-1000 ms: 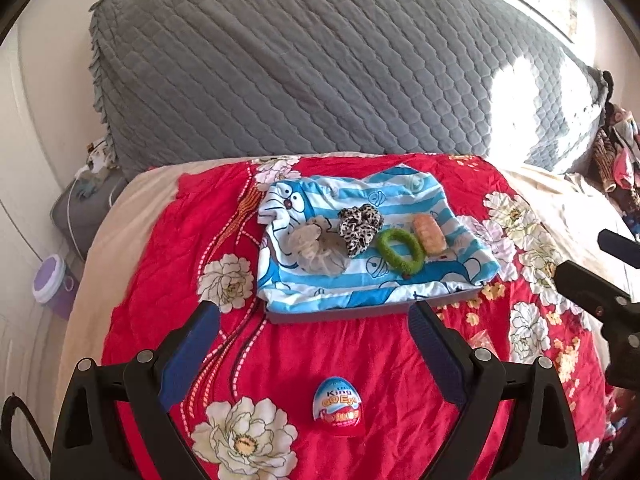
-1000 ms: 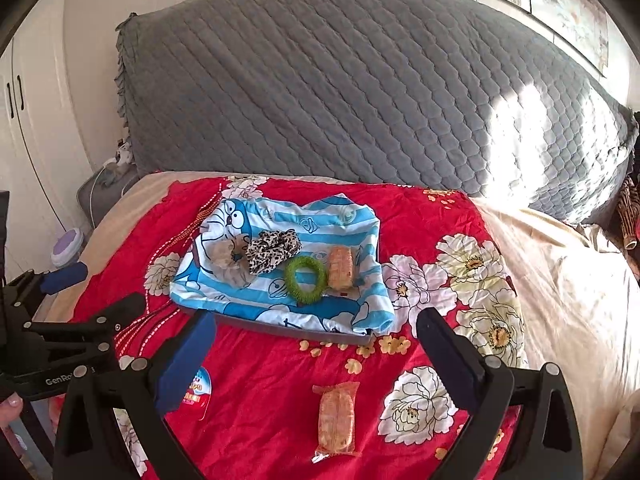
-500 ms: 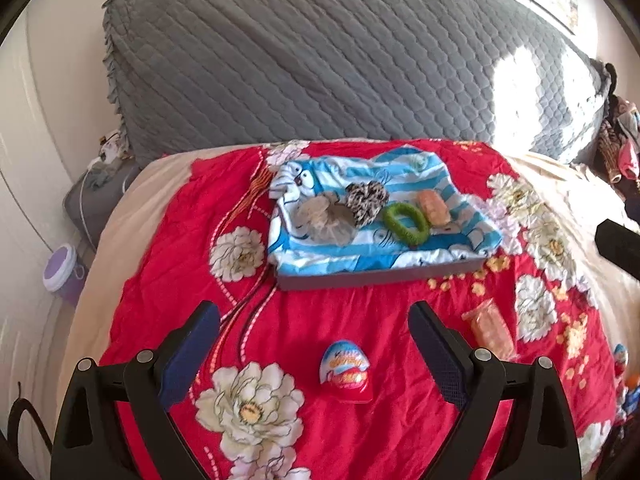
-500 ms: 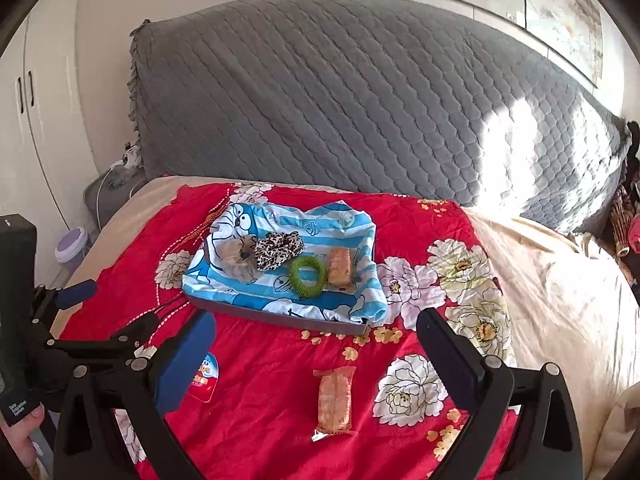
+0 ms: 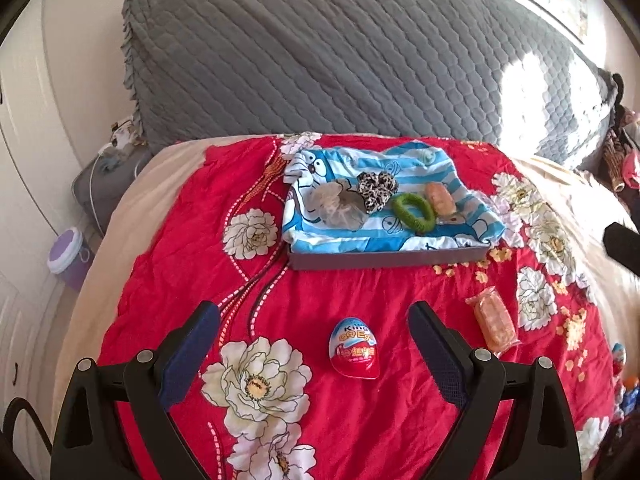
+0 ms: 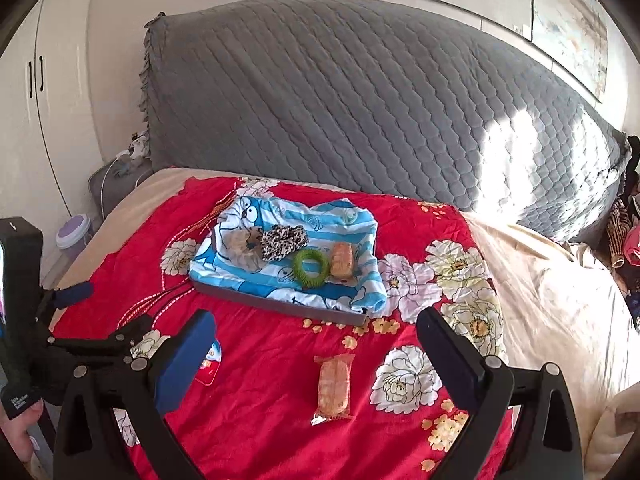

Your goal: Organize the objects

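Note:
A flat grey tray [image 5: 384, 258] [image 6: 280, 306] draped with a blue striped cartoon cloth lies on the red floral bedspread. On it are a sheer scrunchie [image 5: 340, 206], a leopard scrunchie [image 5: 376, 190] [image 6: 282, 242], a green ring [image 5: 414, 212] [image 6: 311, 267] and a wrapped orange snack [image 5: 440, 198] [image 6: 342, 264]. In front of the tray lie a chocolate egg [image 5: 354, 348] [image 6: 208, 364] and a second wrapped snack [image 5: 494, 320] [image 6: 334, 384]. My left gripper [image 5: 314, 358] stands open, the egg between its fingers' line. My right gripper [image 6: 316, 364] is open above the loose snack.
A grey quilted headboard cushion [image 6: 360, 112] rises behind the bed. A purple lidded bin [image 5: 66, 258] stands on the floor at the left. Clothes [image 6: 624, 236] pile at the right edge. A hand [image 6: 16, 436] holds the left tool.
Both grippers have pulled back and risen from the tray, so the egg and the loose snack now show further ahead. Nothing on the bed has moved.

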Available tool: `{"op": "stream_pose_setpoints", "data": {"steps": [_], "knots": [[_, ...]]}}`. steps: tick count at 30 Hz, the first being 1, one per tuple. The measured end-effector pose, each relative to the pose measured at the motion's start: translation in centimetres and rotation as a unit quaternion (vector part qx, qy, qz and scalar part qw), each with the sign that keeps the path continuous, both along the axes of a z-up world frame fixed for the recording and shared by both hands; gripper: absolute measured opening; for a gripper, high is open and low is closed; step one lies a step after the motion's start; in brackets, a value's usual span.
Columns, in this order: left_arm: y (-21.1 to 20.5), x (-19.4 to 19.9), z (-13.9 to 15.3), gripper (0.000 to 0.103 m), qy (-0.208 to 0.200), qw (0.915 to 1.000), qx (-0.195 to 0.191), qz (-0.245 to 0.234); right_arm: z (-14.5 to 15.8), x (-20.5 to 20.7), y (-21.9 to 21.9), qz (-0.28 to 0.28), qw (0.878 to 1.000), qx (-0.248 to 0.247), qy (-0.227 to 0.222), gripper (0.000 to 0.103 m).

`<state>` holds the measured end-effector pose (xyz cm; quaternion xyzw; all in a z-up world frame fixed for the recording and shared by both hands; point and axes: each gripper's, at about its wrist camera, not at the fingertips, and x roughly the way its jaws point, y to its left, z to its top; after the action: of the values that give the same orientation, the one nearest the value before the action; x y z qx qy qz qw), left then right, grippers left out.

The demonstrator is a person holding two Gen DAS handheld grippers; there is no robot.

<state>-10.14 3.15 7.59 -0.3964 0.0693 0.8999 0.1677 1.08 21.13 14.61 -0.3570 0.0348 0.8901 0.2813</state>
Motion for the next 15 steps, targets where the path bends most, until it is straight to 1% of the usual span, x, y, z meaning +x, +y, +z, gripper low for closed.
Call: {"op": "stream_pose_setpoints", "data": {"steps": [5, 10, 15], "knots": [[-0.1, 0.7, 0.2, 0.095, 0.004, 1.0, -0.003, -0.004, -0.5, 0.3, -0.5, 0.004, 1.0, 0.001, -0.004, 0.101], [-0.4, 1.0, 0.0, 0.095, -0.002, 1.0, -0.004, -0.001, -0.9, 0.5, -1.3, 0.009, 1.0, 0.007, -0.009, 0.101], [-0.7, 1.4, -0.1, 0.095, 0.001, 1.0, -0.005, 0.003, -1.4, 0.7, -1.7, 0.011, 1.0, 0.006, -0.014, 0.101]]}}
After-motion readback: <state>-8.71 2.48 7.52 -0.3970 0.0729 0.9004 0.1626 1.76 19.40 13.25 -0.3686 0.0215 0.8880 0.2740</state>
